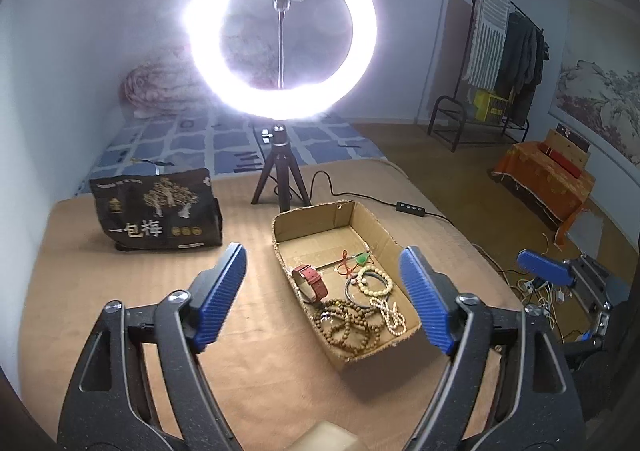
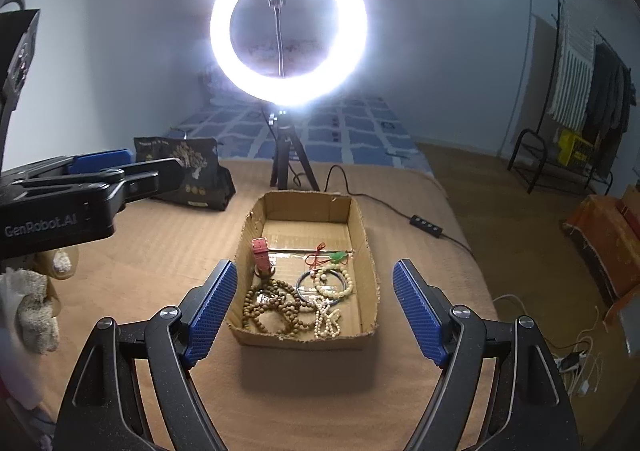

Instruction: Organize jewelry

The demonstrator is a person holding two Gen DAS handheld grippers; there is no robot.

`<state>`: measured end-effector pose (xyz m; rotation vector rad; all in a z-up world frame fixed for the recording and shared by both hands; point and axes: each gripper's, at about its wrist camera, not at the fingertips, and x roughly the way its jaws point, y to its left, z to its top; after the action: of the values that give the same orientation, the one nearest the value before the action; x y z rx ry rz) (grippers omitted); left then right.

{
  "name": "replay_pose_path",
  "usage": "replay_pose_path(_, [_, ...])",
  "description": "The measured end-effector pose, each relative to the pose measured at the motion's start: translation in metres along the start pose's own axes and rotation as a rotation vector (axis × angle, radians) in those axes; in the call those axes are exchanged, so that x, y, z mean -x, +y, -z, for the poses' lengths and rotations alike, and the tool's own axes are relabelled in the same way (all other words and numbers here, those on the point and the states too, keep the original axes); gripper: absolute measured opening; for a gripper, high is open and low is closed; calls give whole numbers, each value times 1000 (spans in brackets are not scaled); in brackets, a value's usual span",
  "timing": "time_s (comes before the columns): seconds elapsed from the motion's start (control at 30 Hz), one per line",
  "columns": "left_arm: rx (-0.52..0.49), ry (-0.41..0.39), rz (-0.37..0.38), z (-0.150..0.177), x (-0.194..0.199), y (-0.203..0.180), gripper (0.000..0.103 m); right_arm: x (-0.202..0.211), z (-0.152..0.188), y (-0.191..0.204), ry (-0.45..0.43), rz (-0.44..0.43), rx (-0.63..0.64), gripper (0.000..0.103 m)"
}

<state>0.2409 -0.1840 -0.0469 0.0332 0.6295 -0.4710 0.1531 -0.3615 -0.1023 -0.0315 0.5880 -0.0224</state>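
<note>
Cardboard box (image 2: 366, 247), centre frame, keeps beads (image 2: 276, 309), watch (image 2: 262, 255) and bangle (image 2: 320, 287) gathered together; left tool (image 1: 322, 299) and right tool (image 2: 314, 309) both gape wide, empty, seemingly ready to pick.

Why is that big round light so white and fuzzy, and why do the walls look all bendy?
In the left wrist view the ring light is overexposed, so it glows into a haze over the wall. In the right wrist view the same glare blurs the light's edge, yet the cardboard box stays sharp and casts a shadow toward the camera. Both views are fisheye, so straight walls curve and the corners go dark.
</note>
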Motion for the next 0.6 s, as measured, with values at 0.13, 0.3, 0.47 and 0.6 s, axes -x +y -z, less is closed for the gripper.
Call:
replay_pose_path(0.13, [7, -29, -6, 6, 30, 4, 91, 21, 2, 4, -19, 16, 2, 81])
replay_pose_path(0.3, [-17, -36, -19, 18, 61, 3, 91, 43, 7, 5, -45, 53, 1, 82])
replay_pose_path(0.47, [-45, -35, -38, 33, 84, 2, 93, 63, 10, 3, -81, 85, -8, 83])
replay_pose_path(0.6, [-61, -20, -55, 44, 99, 1, 93, 76, 13, 3, -113, 101, -10, 85])
